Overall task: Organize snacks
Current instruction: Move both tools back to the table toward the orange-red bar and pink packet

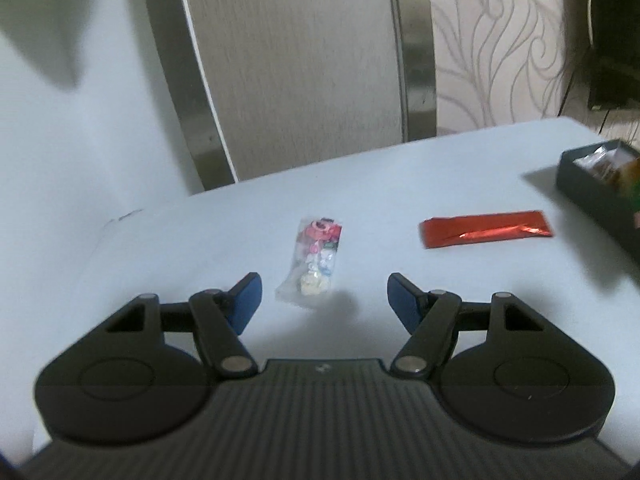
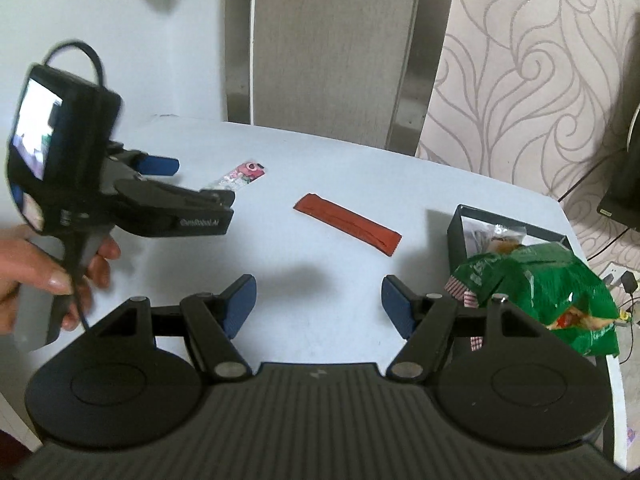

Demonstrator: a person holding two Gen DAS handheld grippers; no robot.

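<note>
Landmark = black box point(image 2: 460, 228), sitting at the counter's point(image 2: 320, 280) right-hand edge in the right wrist view.

Box contents: open-topped, dark walls. Inside, a couple of clear-wrapped snacks point(image 2: 496, 240) with something brownish in them; can't read labels. A green snack bag point(image 2: 532, 292) lies crumpled over the near end of the box, partly covering it and spilling toward the counter edge. A small red-and-white checked packet point(image 2: 458, 285) pokes out from under the bag, just beside the box's near corner. In the left wrist view only the box corner point(image 1: 592, 184) shows, at far right, with blurred wrappers inside.

Loose on the counter, not in the box:
- red foil bar point(image 2: 347, 229), flat, left of the box, apart from it.
- clear sachet with pink/multicolour print point(image 1: 314, 266), farther left of the box, beyond the red bar, well apart from both.

Left gripper point(image 1: 322, 304): jaws apart, nothing between the blue pads, pointing down at the sachet, which lies just ahead of the tips; not touching. From the right wrist view it's left of the box, a hand point(image 2: 48, 280) on its handle.

Right gripper point(image 2: 318, 304): jaws apart, empty, over bare counter, just left of the box and the green bag.
</note>
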